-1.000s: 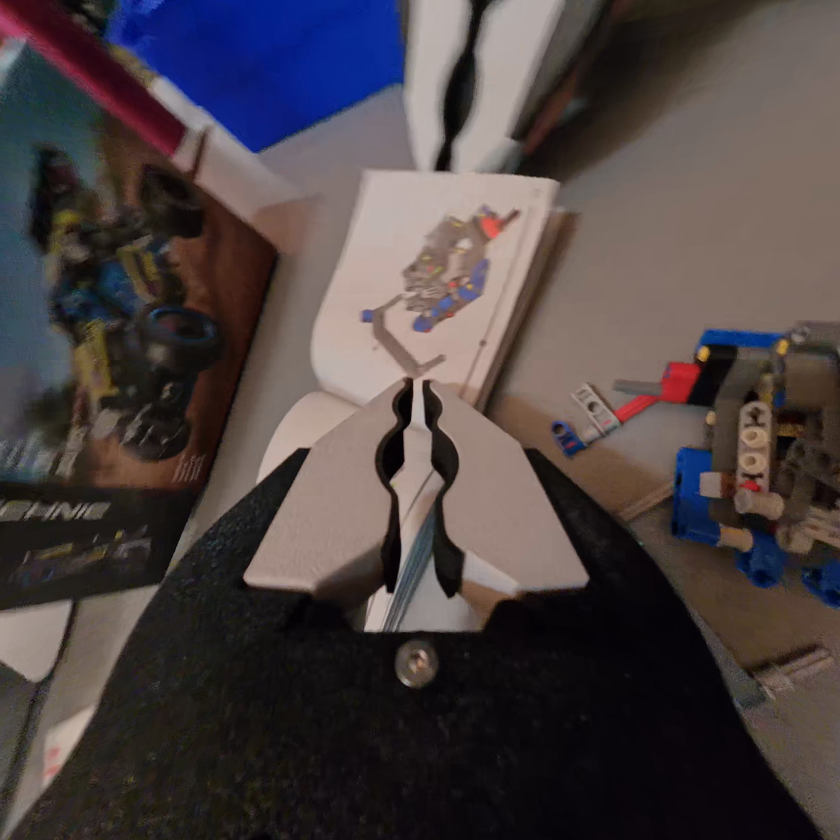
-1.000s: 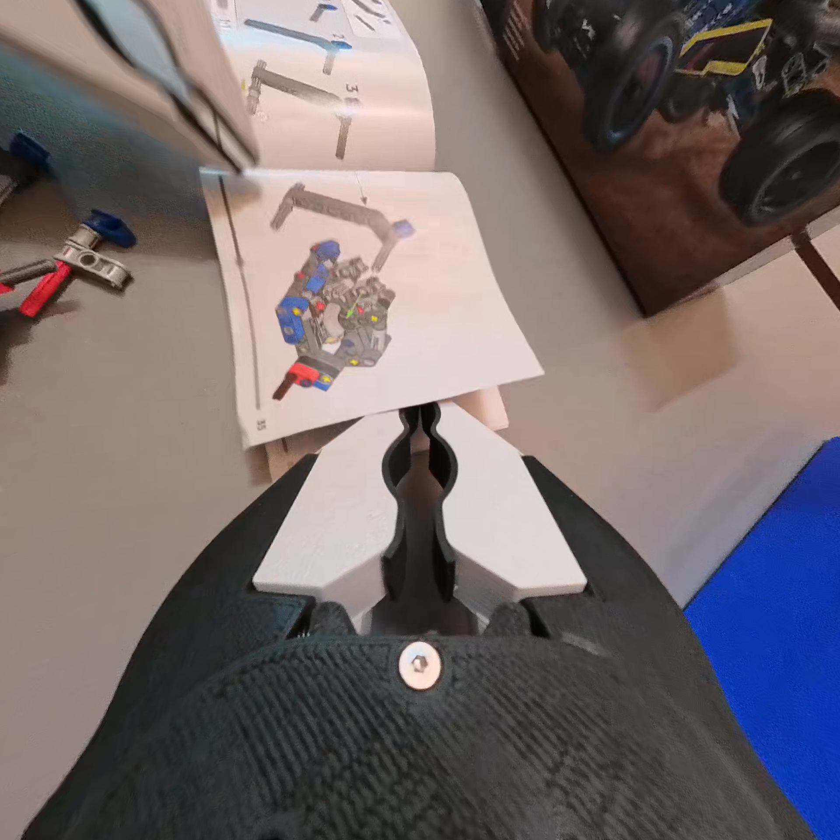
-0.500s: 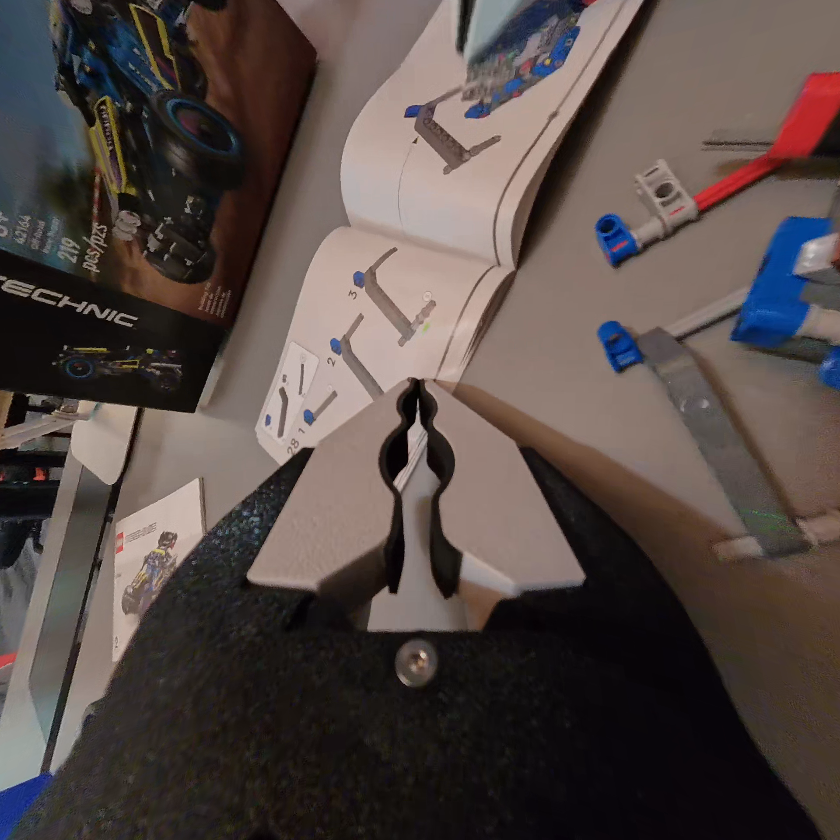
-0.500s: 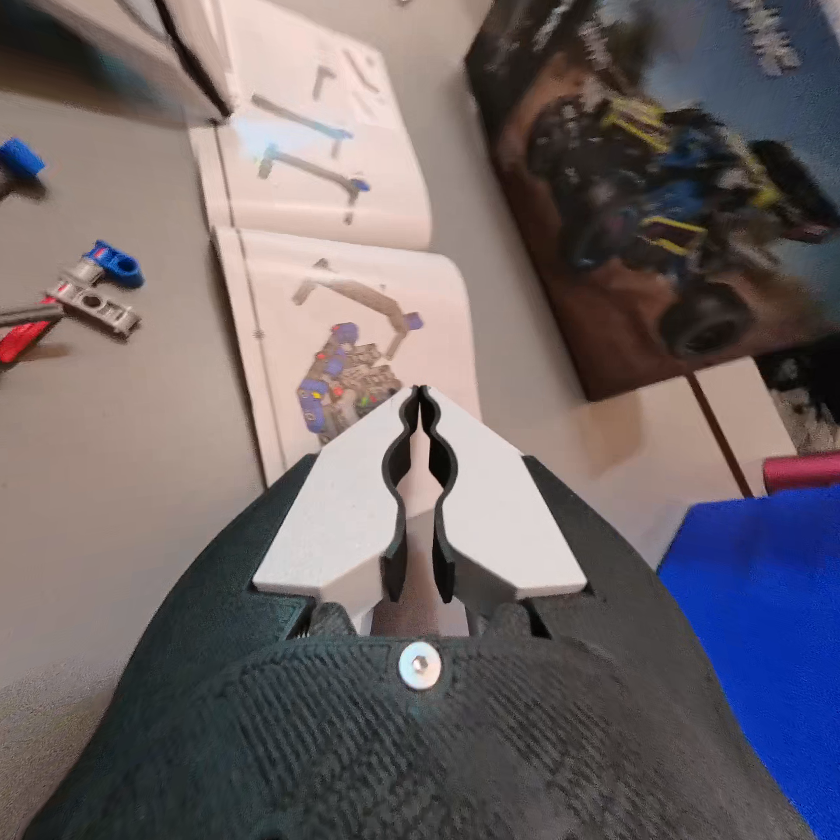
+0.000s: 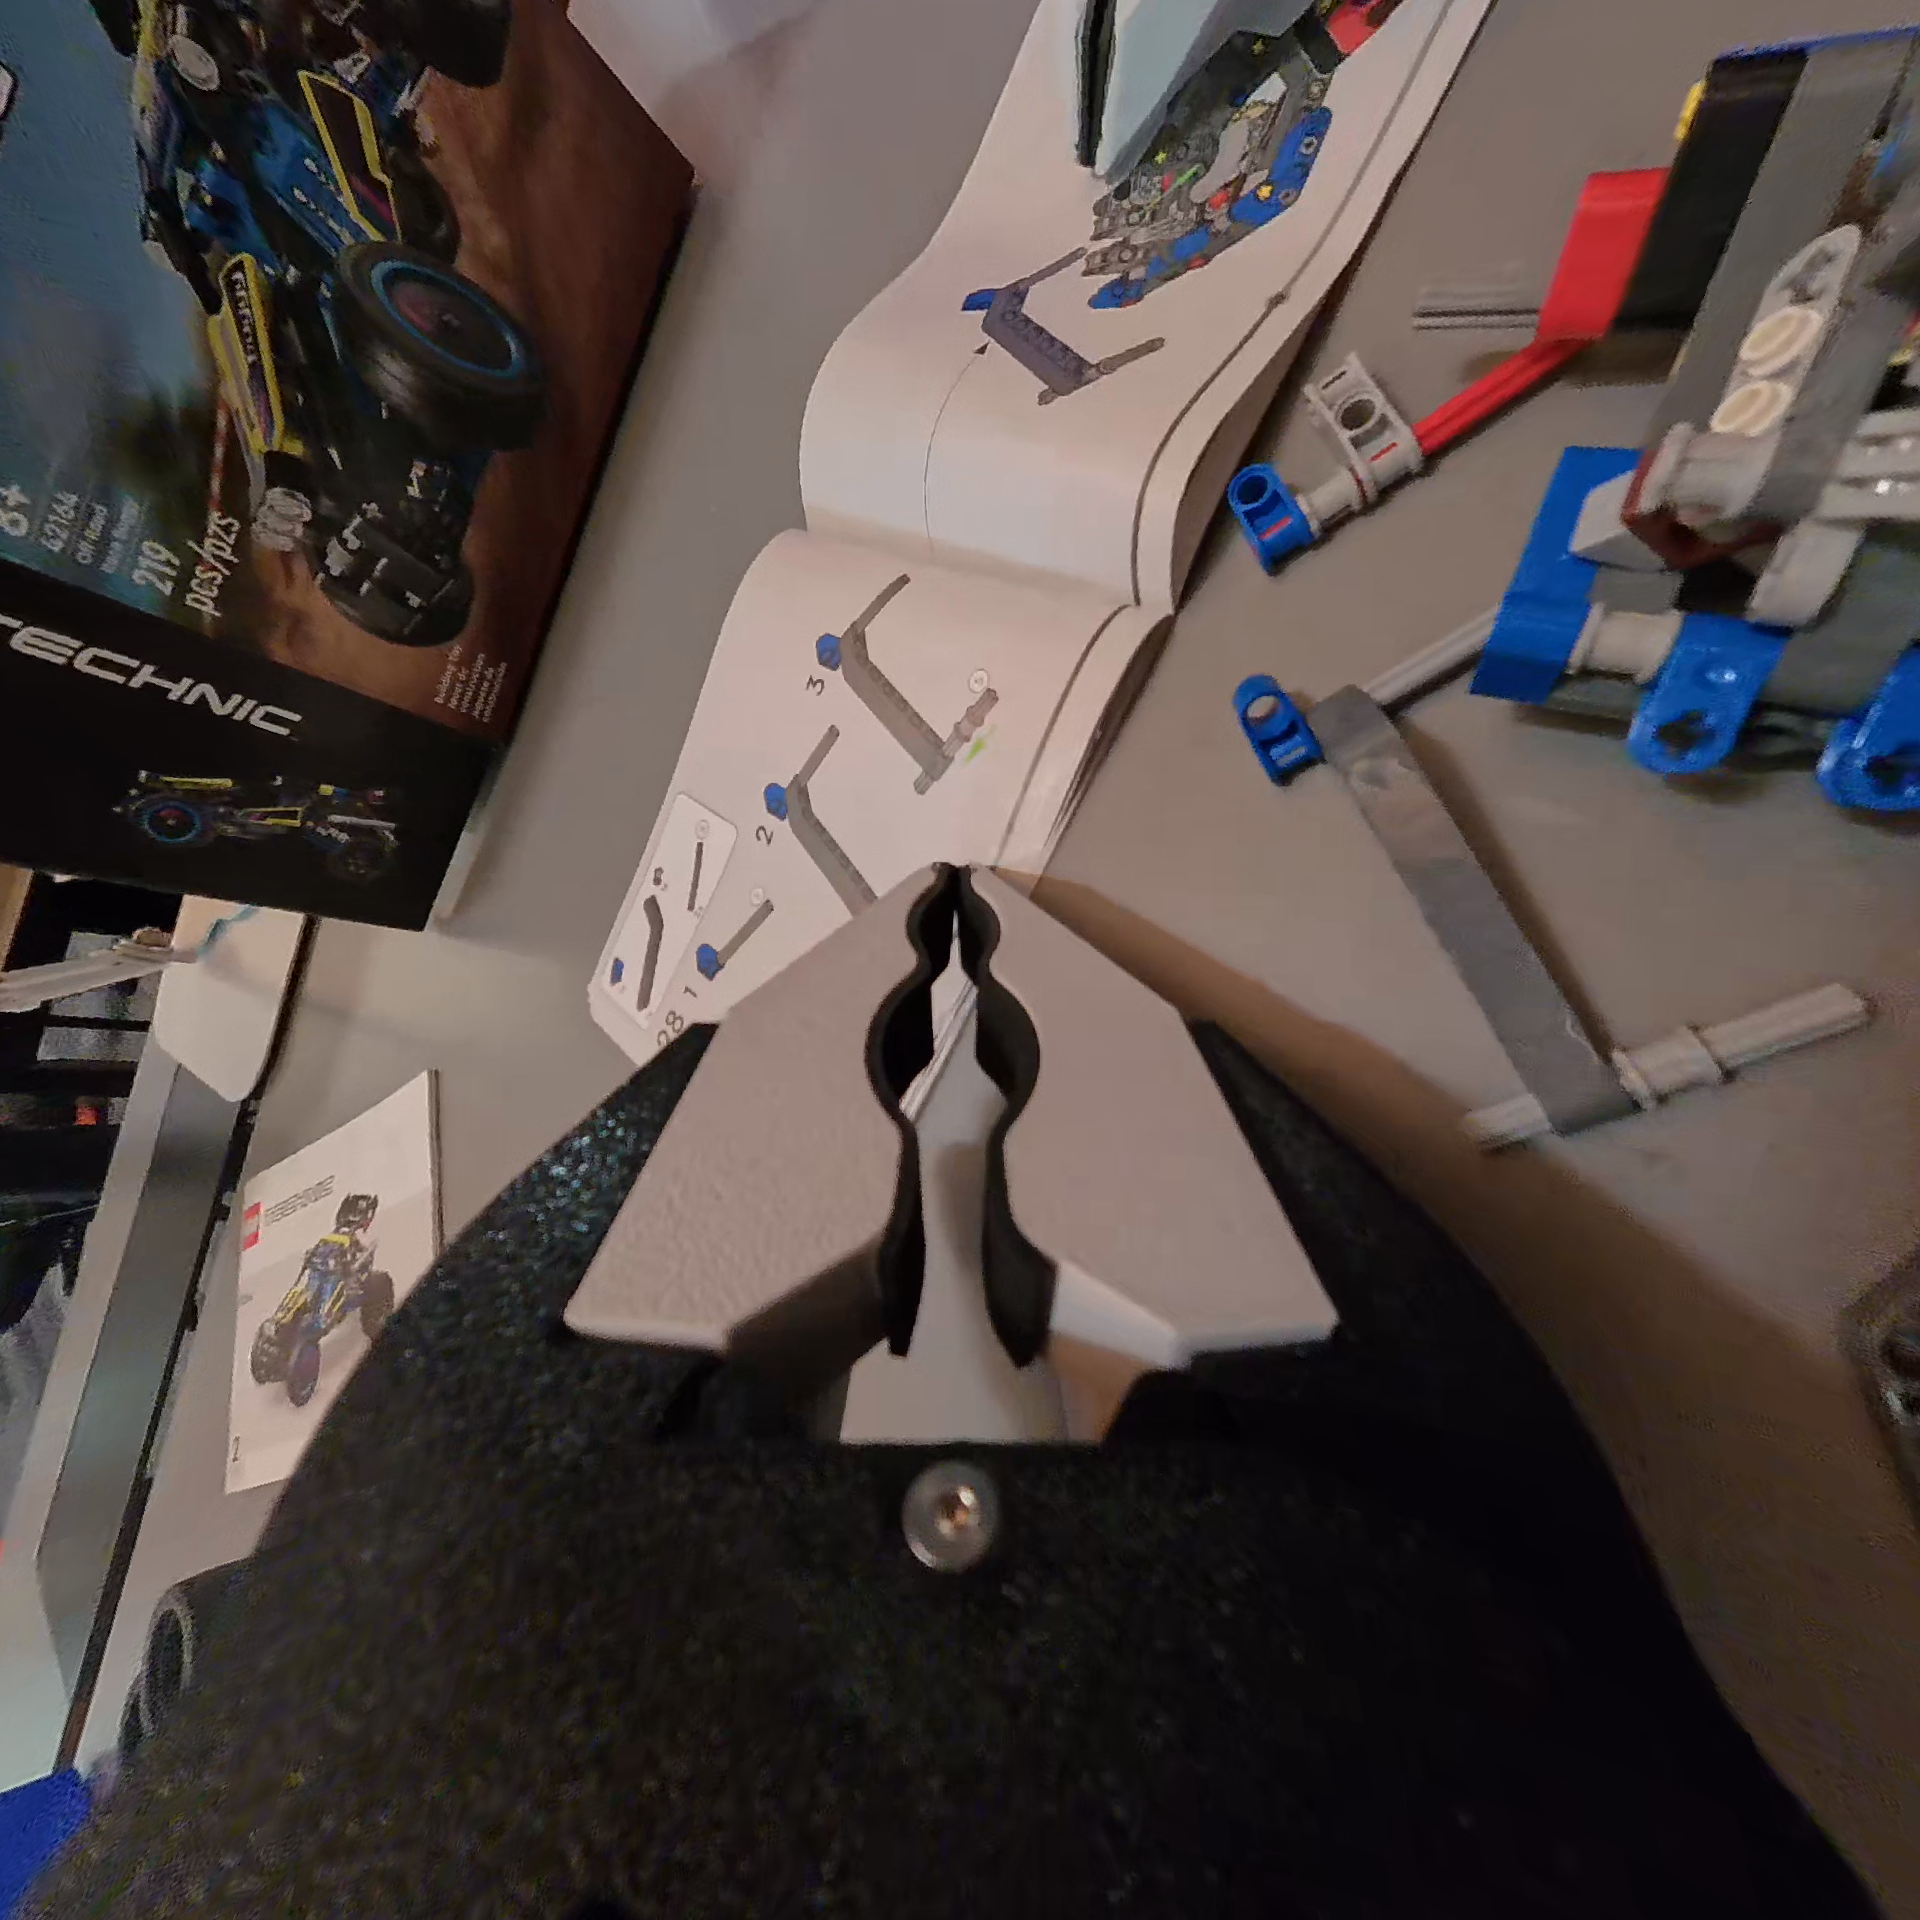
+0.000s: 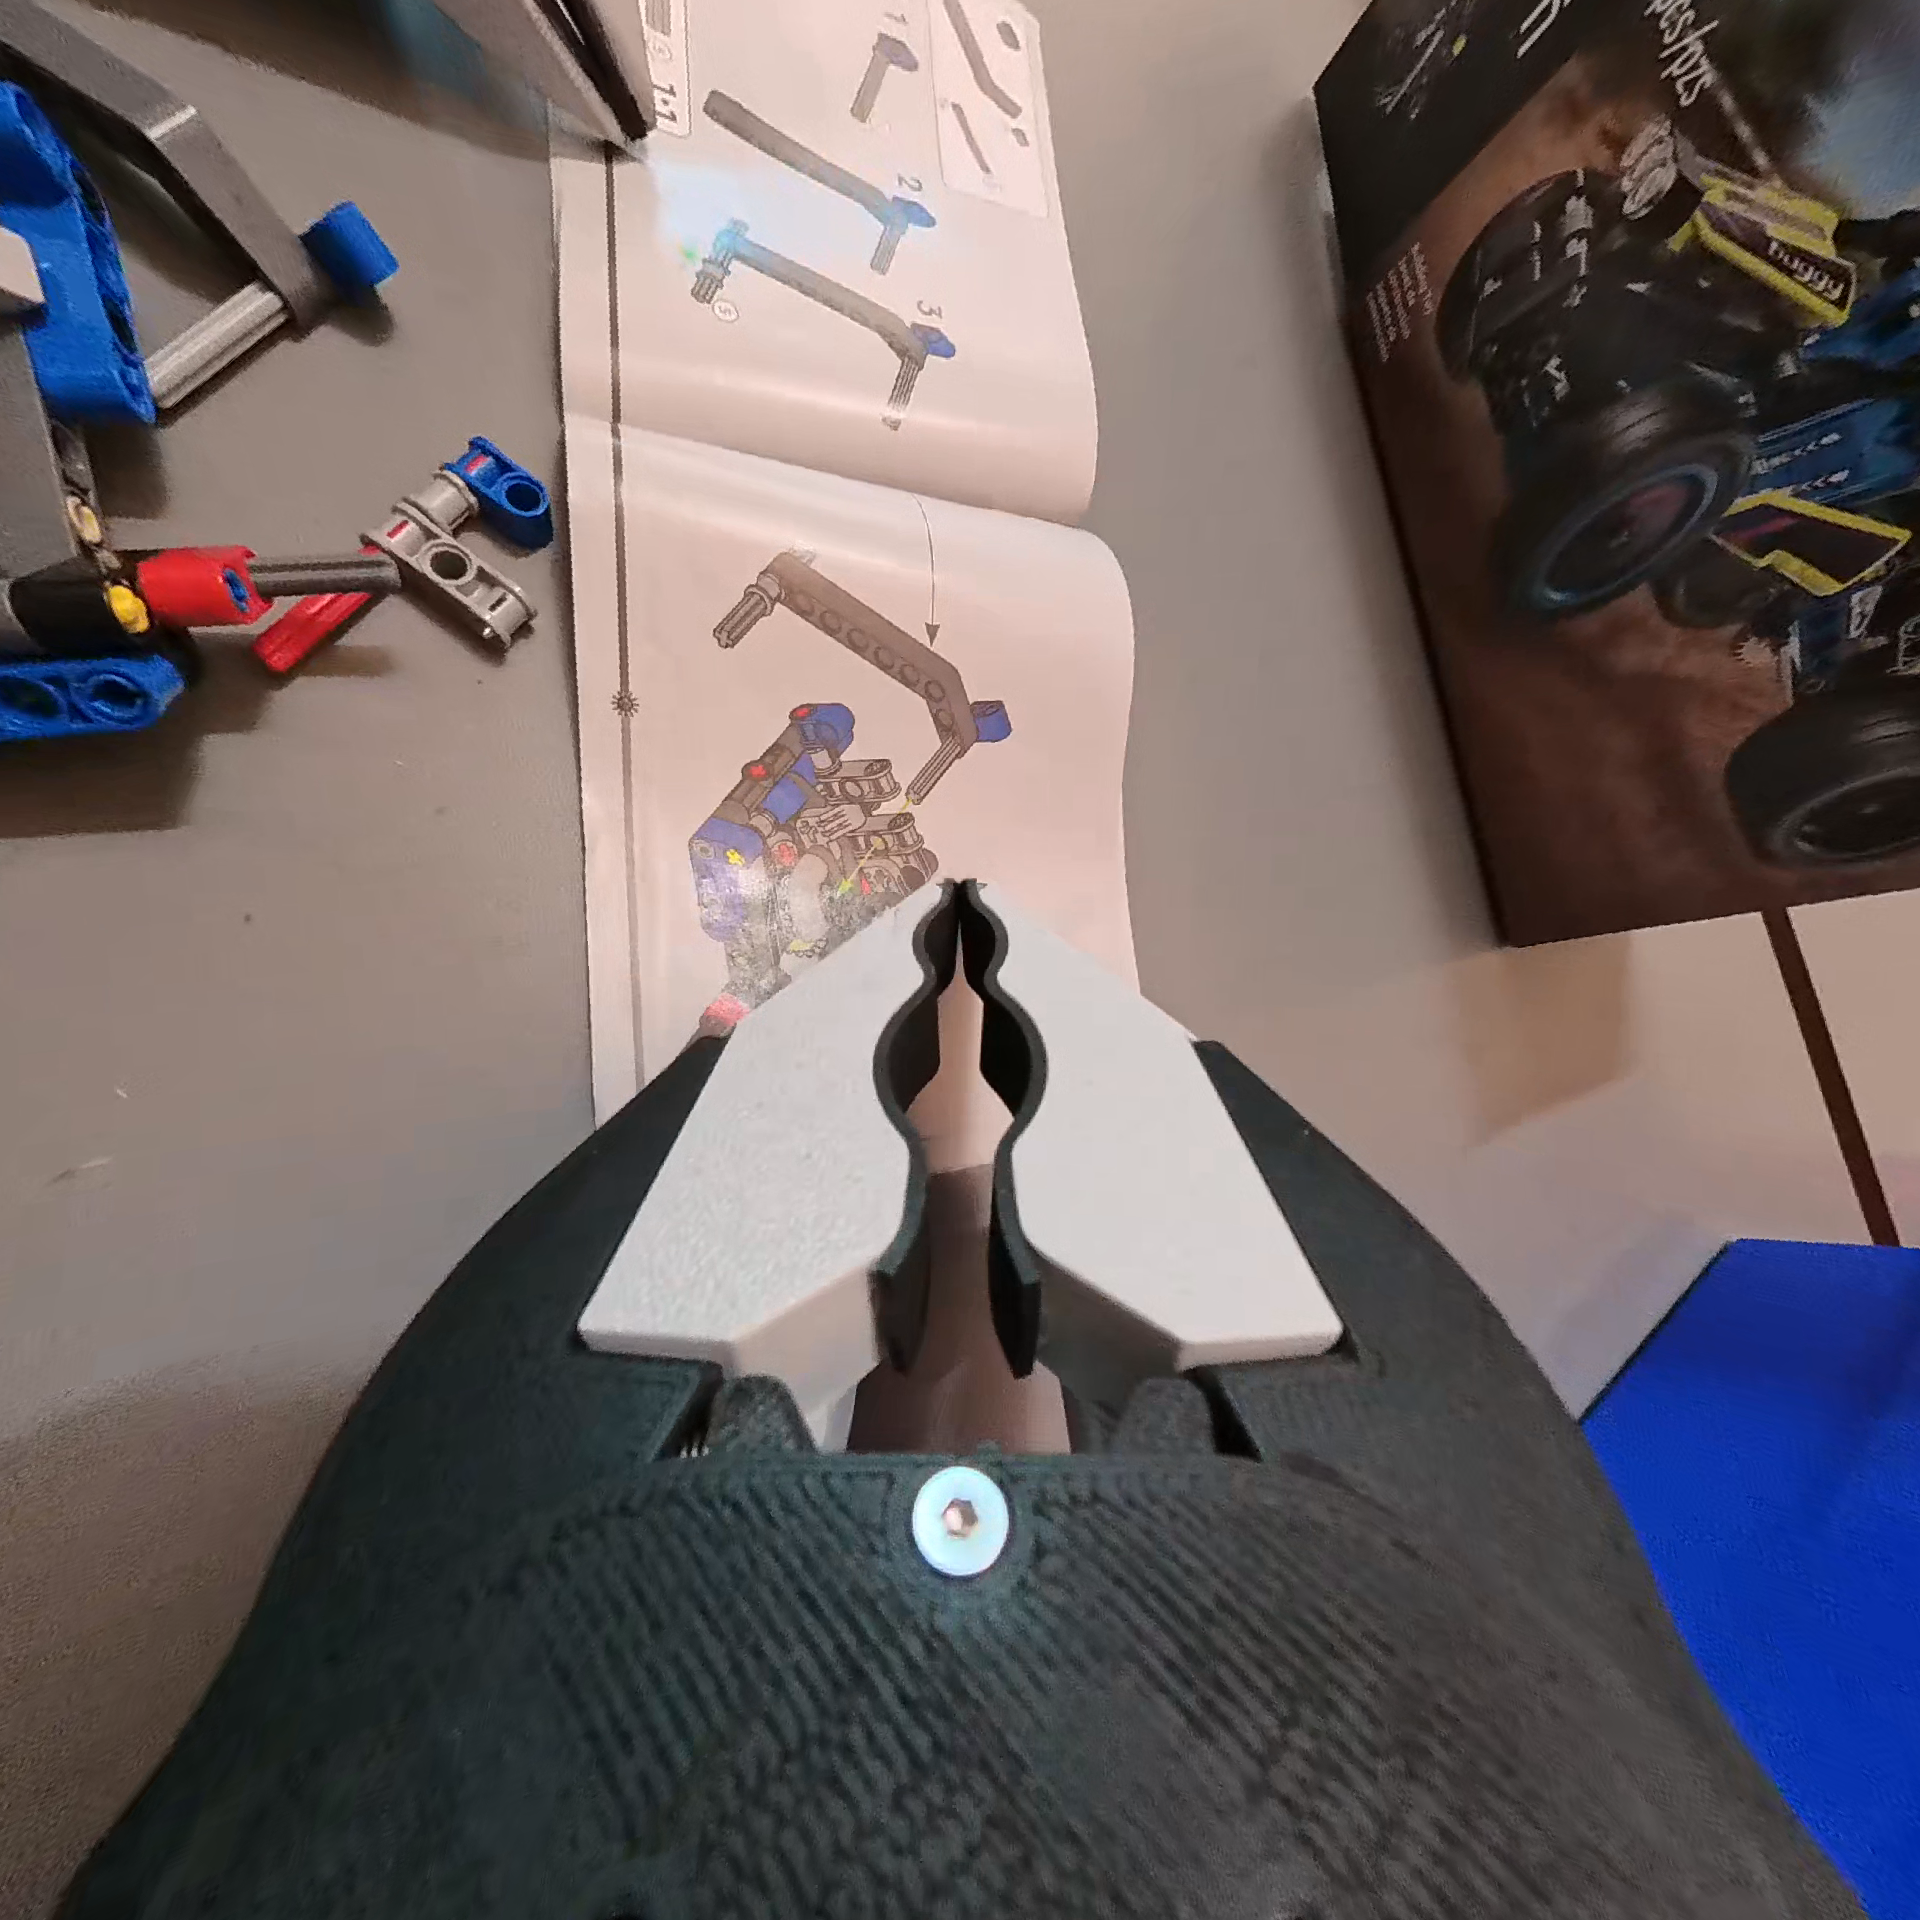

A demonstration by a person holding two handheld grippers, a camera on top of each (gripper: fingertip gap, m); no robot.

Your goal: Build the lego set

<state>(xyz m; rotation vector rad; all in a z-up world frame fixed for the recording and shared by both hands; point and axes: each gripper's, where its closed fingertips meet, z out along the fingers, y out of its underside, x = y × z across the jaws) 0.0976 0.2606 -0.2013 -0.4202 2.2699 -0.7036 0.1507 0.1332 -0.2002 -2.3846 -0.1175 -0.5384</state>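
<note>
Grey table (image 5: 1351, 1299) underneath everything. Set box (image 5: 260, 416) with a printed buggy picture standing at the far left in the left wrist view, at the right edge (image 6: 1662, 468) in the right wrist view. Blue surface (image 6: 1787, 1558) low at right in the right wrist view, beyond the table edge.

Open instruction booklet (image 5: 935, 644) flat on the table between box and parts; same booklet (image 6: 831, 520) straight ahead in the right wrist view, pages slightly curved, diagrams face up. Second, closed booklet (image 5: 332, 1268) near the table's left edge.

Part-built model (image 5: 1745, 468) at upper right of the left wrist view: blue, grey, black and red pieces joined, resting on the table. Same model (image 6: 62, 499) at the left edge of the right wrist view, just beside the booklet but apart from it.

Long grey angled beam (image 5: 1455, 914) loose on the table beside the model, a blue connector (image 5: 1273, 727) on its far end, a light grey axle (image 5: 1714, 1049) through its near end. Small grey-and-blue joint (image 5: 1320, 478) on a red rod between booklet and model.

Left gripper (image 5: 954, 883): fingers pressed together at the tips, nothing between them, above the booklet's near corner. Right gripper (image 6: 961, 896): fingers likewise closed tip to tip, empty, above the lower page.
</note>
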